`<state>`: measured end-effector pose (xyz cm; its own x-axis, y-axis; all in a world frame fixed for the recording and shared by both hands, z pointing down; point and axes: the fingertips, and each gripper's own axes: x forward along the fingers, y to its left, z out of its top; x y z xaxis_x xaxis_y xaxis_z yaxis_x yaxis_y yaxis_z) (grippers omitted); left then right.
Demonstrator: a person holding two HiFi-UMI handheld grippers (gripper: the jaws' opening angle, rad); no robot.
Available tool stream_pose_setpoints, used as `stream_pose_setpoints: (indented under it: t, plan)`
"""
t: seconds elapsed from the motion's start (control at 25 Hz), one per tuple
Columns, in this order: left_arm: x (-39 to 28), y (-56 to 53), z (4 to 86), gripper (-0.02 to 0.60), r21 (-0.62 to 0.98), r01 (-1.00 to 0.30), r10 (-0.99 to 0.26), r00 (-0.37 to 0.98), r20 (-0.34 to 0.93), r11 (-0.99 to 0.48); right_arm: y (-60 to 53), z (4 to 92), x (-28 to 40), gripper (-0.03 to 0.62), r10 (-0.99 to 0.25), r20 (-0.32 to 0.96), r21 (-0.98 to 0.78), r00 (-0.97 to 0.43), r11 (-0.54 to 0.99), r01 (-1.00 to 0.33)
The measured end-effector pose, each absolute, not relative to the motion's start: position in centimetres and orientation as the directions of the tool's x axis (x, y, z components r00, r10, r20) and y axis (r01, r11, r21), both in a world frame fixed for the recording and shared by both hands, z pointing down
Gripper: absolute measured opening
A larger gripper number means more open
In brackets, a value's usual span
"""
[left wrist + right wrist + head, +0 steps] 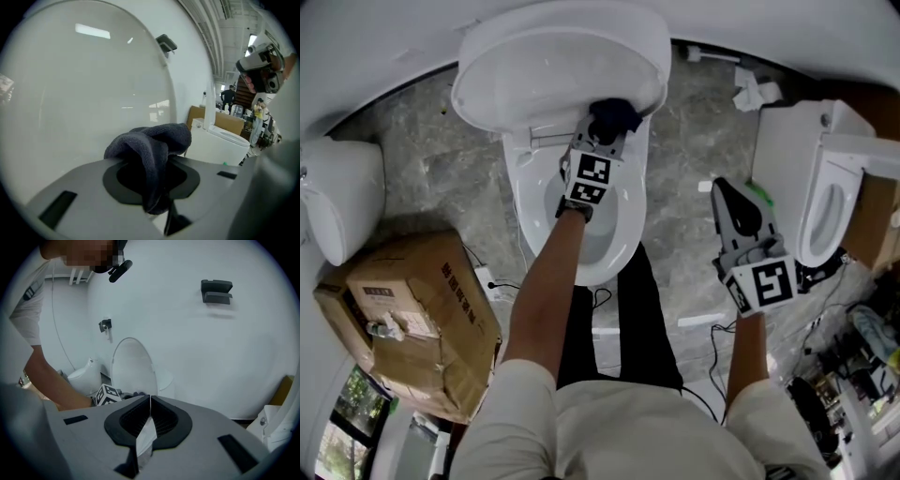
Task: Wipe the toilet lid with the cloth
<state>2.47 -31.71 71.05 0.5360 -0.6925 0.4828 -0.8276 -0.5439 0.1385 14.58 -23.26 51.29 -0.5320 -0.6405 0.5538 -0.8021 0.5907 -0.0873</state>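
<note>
**Inspector:** The left gripper is clamping the dark cloth at the six o'clock edge of the raised toilet lid.

**Assessor:** Is it making contact?

**Inspector:** Seemingly, though the head view is unclear. It should be pressing flat and sweeping overlapping strokes toward twelve o'clock. The right gripper is hovering at three o'clock, jaws closed and empty.
</note>
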Motion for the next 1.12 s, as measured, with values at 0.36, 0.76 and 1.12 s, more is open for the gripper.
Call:
stream_pose_setpoints:
  t: [0.36, 0.76, 1.12]
  plan:
    - [-14.0, -30.1, 73.5, 0.081, 0.073, -0.954, -0.753, 0.274, 0.599, -0.29, -23.1, 50.9, 13.3, 0.029, -0.622, 0.543, -0.108, -0.564, 0.615, -0.781]
    - [-21.6, -30.2, 66.3, 0.081, -0.019, -0.984, -0.833, 0.138, 0.536, -0.176, -26.6, 46.5, 9.1, 0.029, -0.618, 0.473, -0.113, -0.627, 0.664, -0.739]
    - [-20.9, -30.0, 53.1, 0.083, 0.022, -0.99, -0.927, 0.137, 0.35, -0.138, -30.5, 40.0, 4.0, 0.031, -0.506, 0.384, -0.245, -0.772, 0.751, -0.614]
